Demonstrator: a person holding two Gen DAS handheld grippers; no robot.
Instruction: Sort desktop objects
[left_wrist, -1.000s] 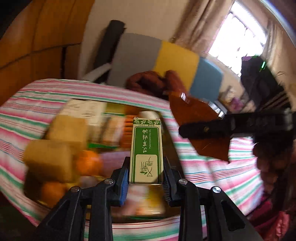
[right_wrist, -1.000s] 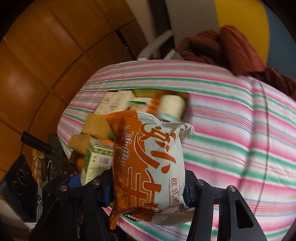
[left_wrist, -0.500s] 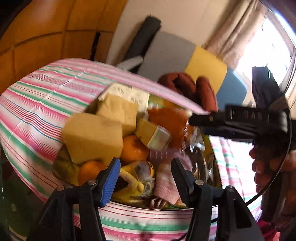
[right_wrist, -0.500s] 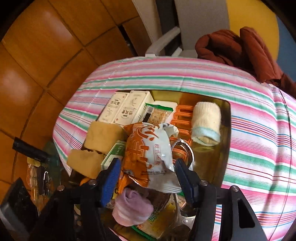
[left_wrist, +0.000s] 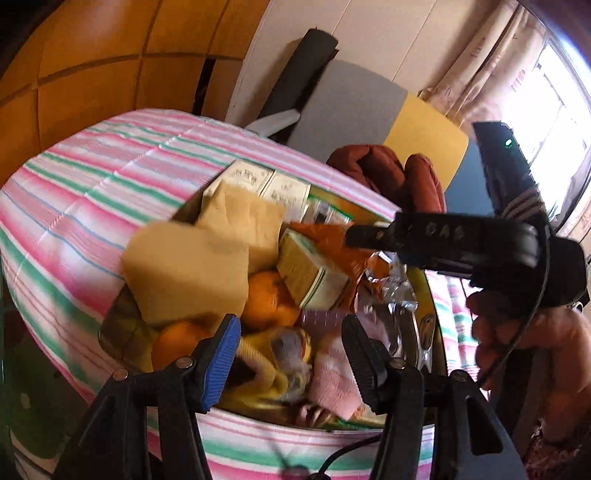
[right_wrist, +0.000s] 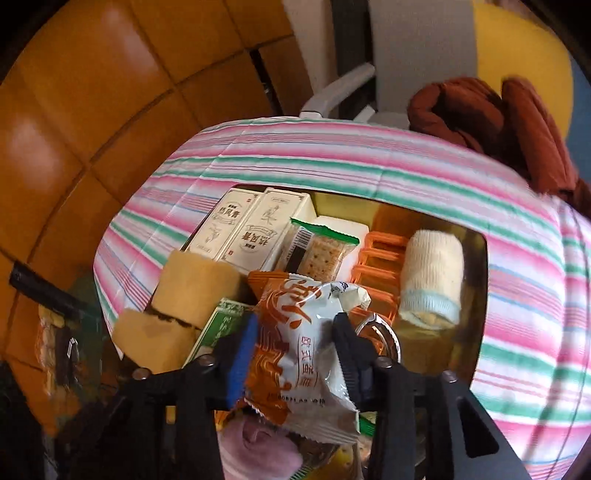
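A shallow tray on the striped table is full of items. My left gripper is open and empty above the tray's near end, over yellow and pink socks. The green box lies tilted on an orange beside two yellow sponges. My right gripper stands around the orange-and-white muffin packet, which rests on the pile; its jaws sit wide beside the packet. The right gripper also shows in the left wrist view.
The tray also holds two cream boxes, a cracker pack, an orange rack, a rolled white sock and metal spoons. A chair with a brown jacket stands behind the table. A wooden wall is at left.
Both grippers opened. The left one dropped the green box into the tray and pulled back. The right one lowered the muffin packet onto the pile and let go of it.
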